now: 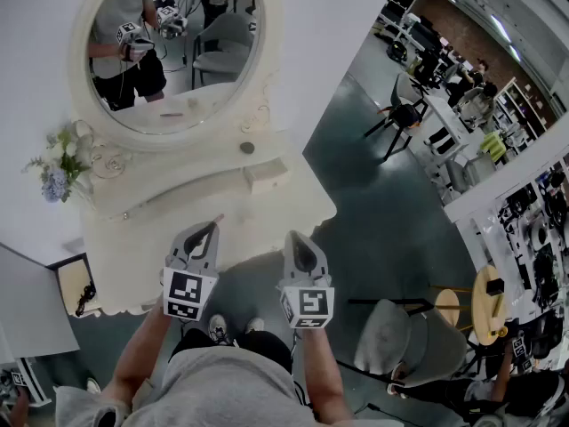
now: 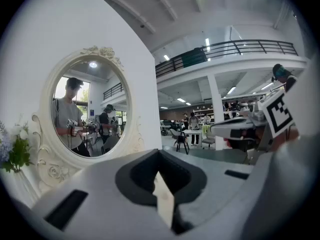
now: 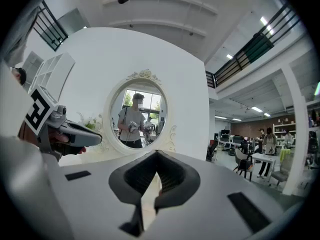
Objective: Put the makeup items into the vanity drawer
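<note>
Ahead of your left gripper [image 1: 210,231] and right gripper [image 1: 298,240]: white vanity [image 1: 133,247] with oval mirror [image 1: 178,60]. Both jaw pairs are clenched, nothing between them. The only makeup item I can make out is a small dark round one [image 1: 247,148] on the vanity top, well beyond the tips, just past a small white box [image 1: 265,176]. Can't tell if that box is the drawer. Your grippers cover part of the vanity's front edge.
</note>
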